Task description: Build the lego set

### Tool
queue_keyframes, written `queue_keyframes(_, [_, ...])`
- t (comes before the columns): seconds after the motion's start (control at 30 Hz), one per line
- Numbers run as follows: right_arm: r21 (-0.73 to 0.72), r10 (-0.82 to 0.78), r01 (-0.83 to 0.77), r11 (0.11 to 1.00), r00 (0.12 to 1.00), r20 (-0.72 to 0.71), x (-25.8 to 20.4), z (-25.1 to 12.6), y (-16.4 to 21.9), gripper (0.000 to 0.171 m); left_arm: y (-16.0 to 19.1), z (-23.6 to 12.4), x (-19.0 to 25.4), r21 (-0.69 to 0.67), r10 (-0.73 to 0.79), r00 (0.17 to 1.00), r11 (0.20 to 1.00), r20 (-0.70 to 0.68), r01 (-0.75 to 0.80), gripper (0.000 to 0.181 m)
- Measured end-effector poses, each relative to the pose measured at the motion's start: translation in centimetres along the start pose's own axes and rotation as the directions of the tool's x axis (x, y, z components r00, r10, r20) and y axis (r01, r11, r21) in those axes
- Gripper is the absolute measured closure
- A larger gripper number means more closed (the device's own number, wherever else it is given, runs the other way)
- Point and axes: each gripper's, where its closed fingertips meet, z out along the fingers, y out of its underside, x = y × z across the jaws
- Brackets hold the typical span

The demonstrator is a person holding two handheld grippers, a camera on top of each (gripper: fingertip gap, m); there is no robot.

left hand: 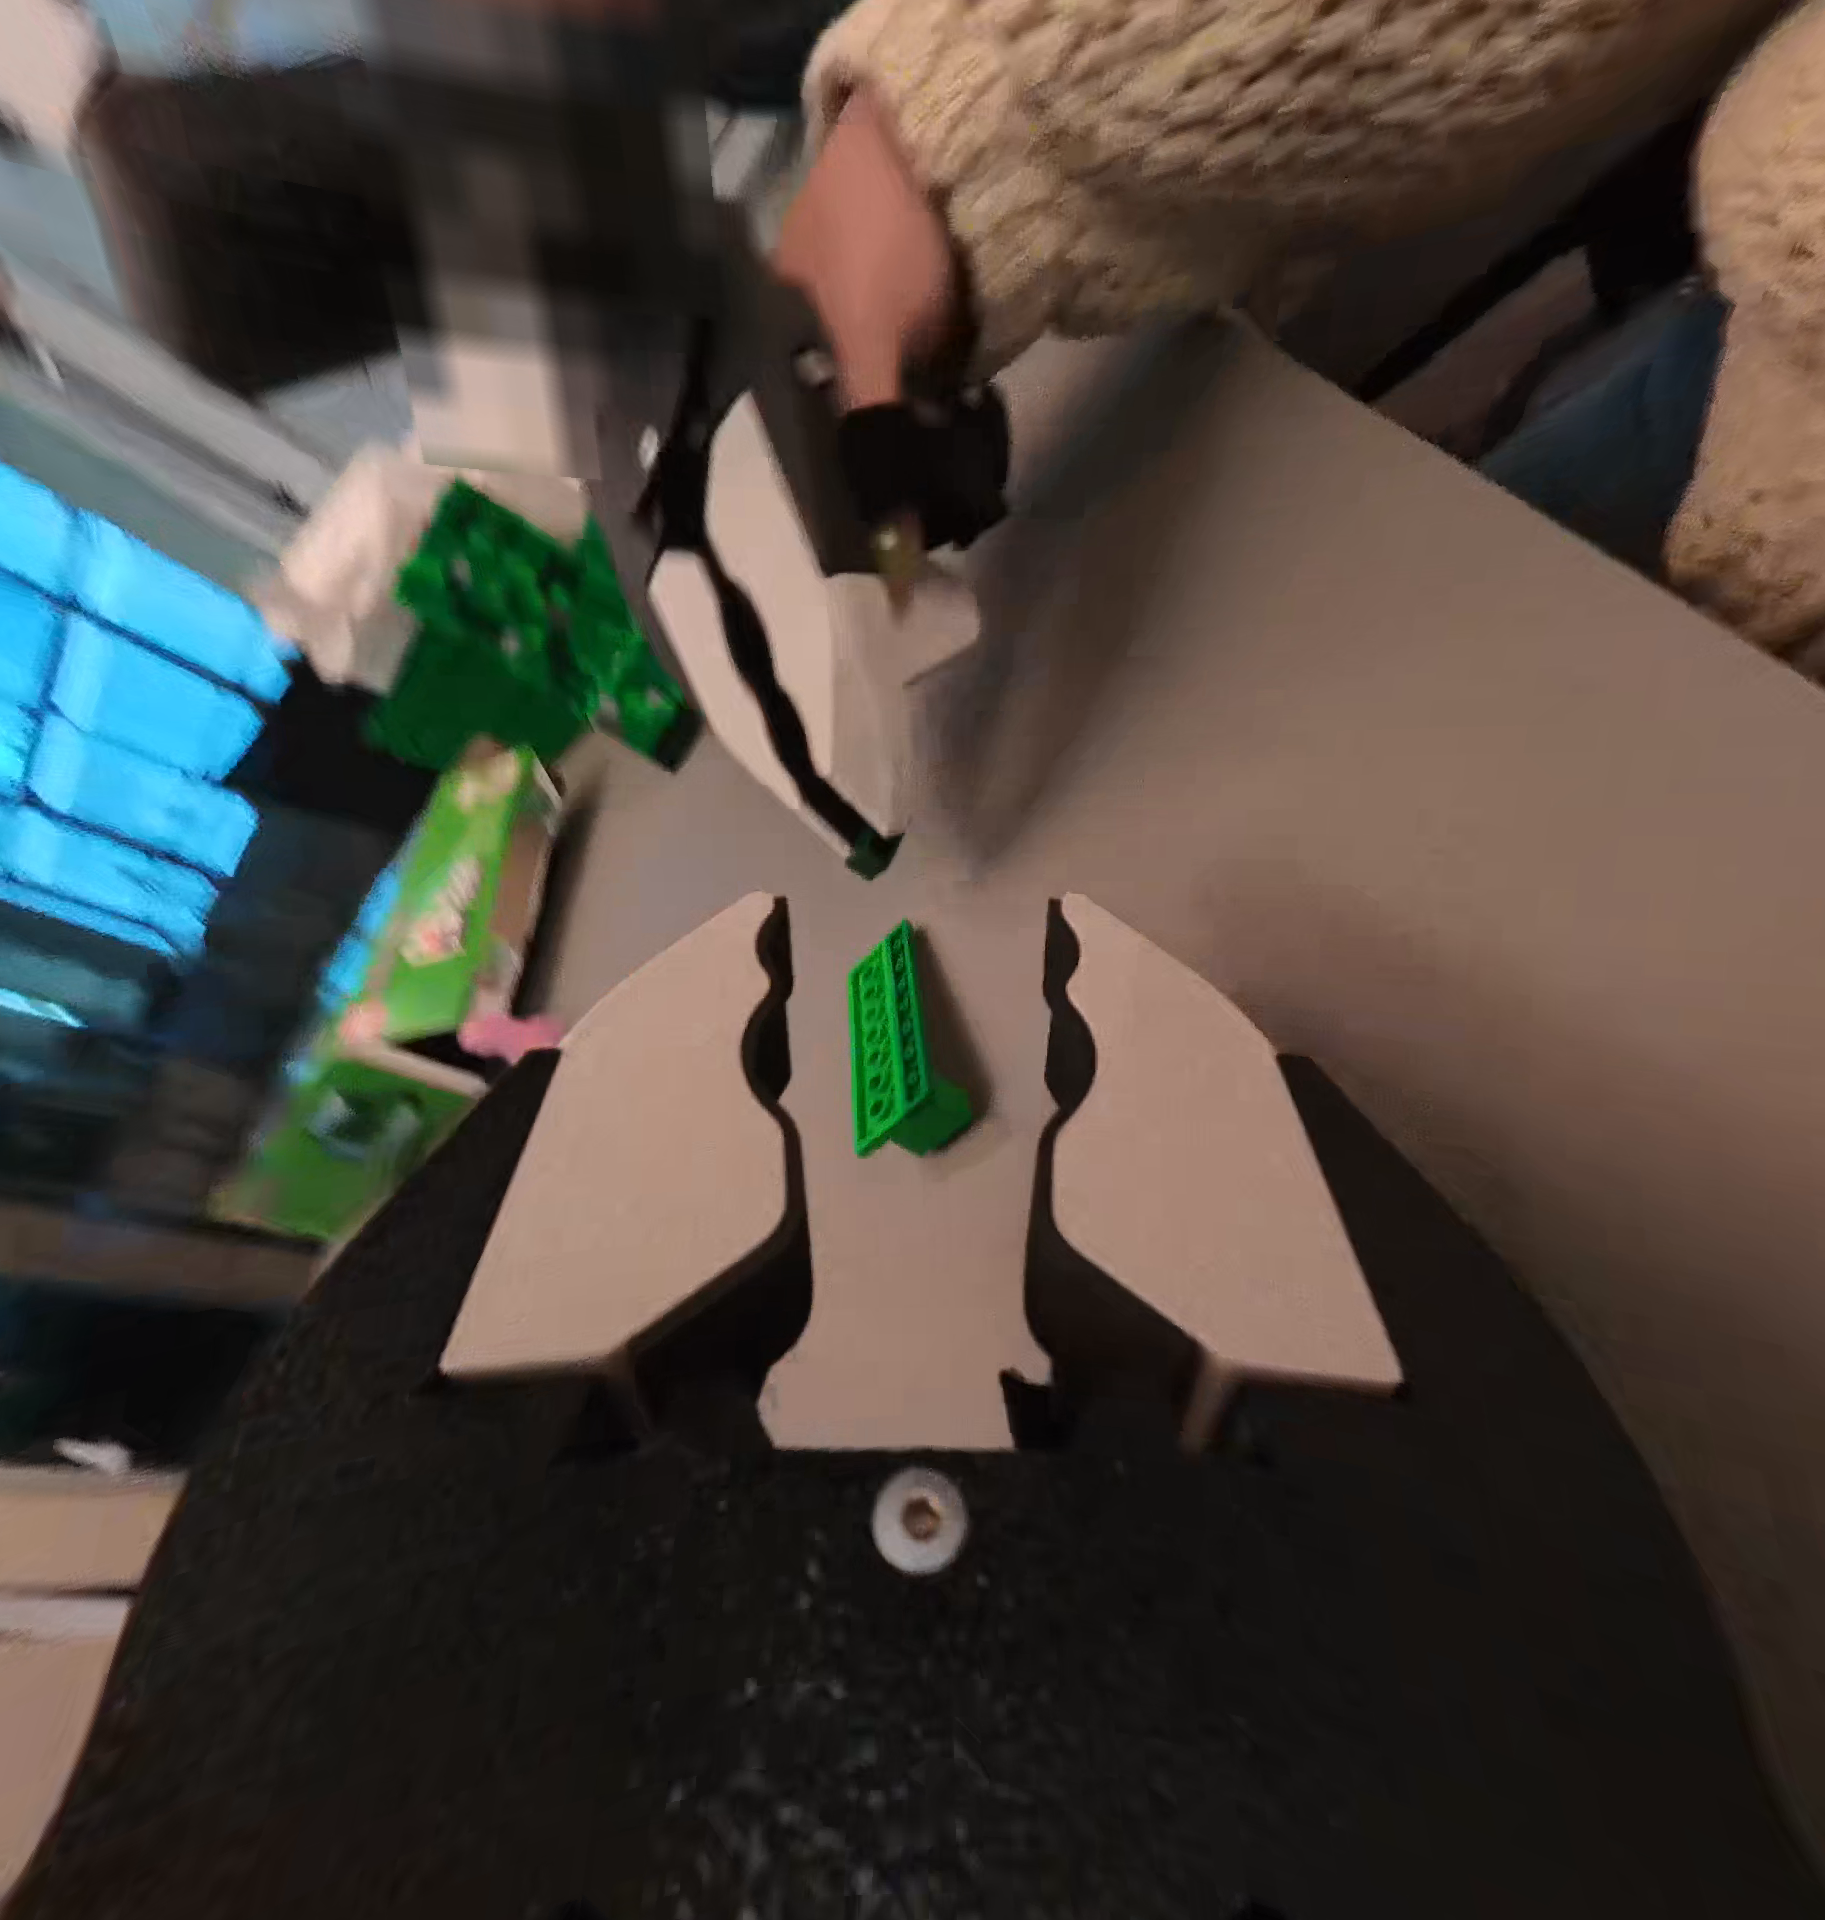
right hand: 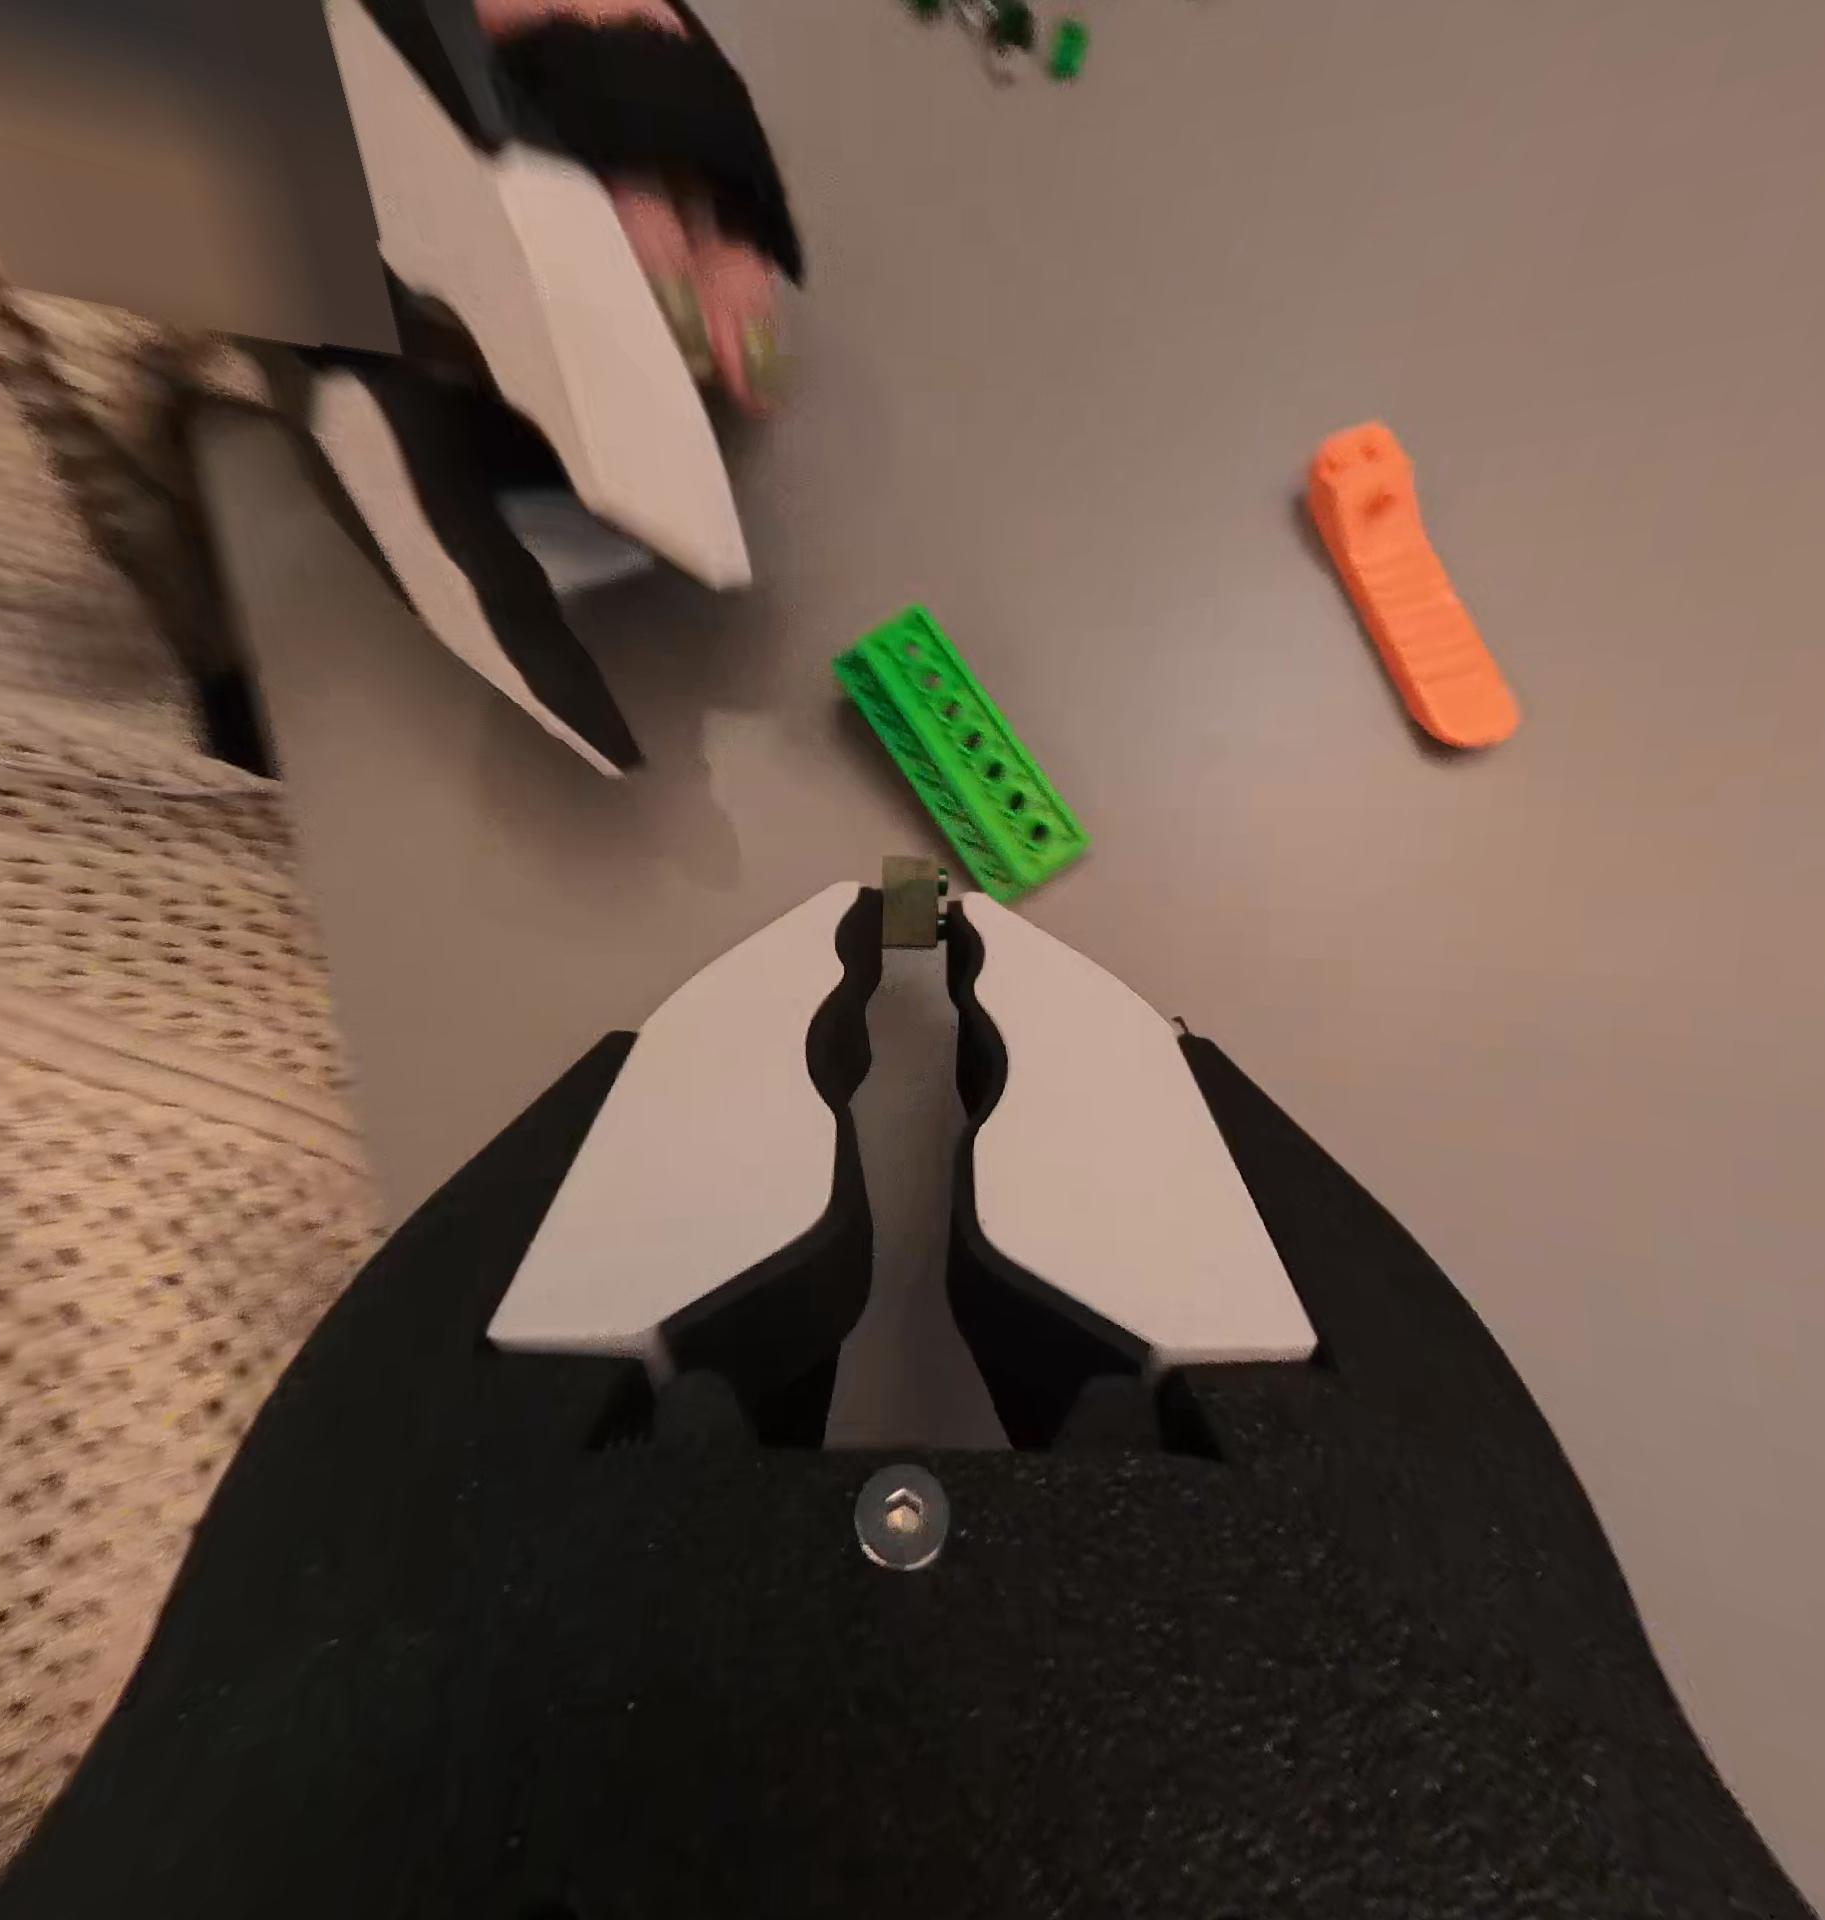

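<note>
Green long brick (right hand: 958, 750) lay on the grey table (right hand: 1407, 1039), between the spread fingers of the left gripper (left hand: 916, 914). Right gripper (right hand: 910, 900) pinched a small olive piece (right hand: 909, 902); best steady the brick, then press squarely.

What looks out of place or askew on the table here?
The long green brick lies tipped on its side on the table, its open underside showing, instead of studs up. Nothing looks spilled or broken.
</note>
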Motion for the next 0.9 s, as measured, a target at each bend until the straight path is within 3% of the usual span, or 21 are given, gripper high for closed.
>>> queue_keyframes(0.17, [0.072, -0.007, -0.012, 0.997, 0.964, 0.266, -4.6, 0.4, -1.7, 0.16, -0.9, 0.2, -0.3, 0.006, 0.178, 0.976, 0.984, 0.123, -0.18, 0.14])
queue_keyframes(0.3, [0.059, -0.007, -0.013, 0.998, 0.946, 0.323, -5.6, 1.2, -1.8, 0.16, -1.7, -0.2, -0.2, 0.034, 0.25, 0.956, 0.966, 0.155, -0.258, 0.154])
queue_keyframes(0.6, [0.135, 0.03, -0.078, 0.988, 0.945, 0.325, -5.2, 1.3, -2.7, 0.16, -1.4, 0.1, 0.7, 0.015, 0.31, 0.943, 0.949, 0.123, -0.314, 0.156])
queue_keyframes(0.73, [0.325, 0.031, -0.086, 0.942, 0.985, 0.17, -3.4, 1.1, -5.2, 0.16, -1.2, -0.2, -2.0, -0.073, 0.322, 0.903, 0.947, 0.283, -0.314, 0.145])
queue_keyframes(0.9, [0.527, 0.088, -0.178, 0.831, 0.978, 0.192, -3.7, -0.1, -7.9, 0.16, -1.2, -1.5, -4.7, -0.073, 0.225, 0.881, 0.974, 0.416, -0.215, 0.146])
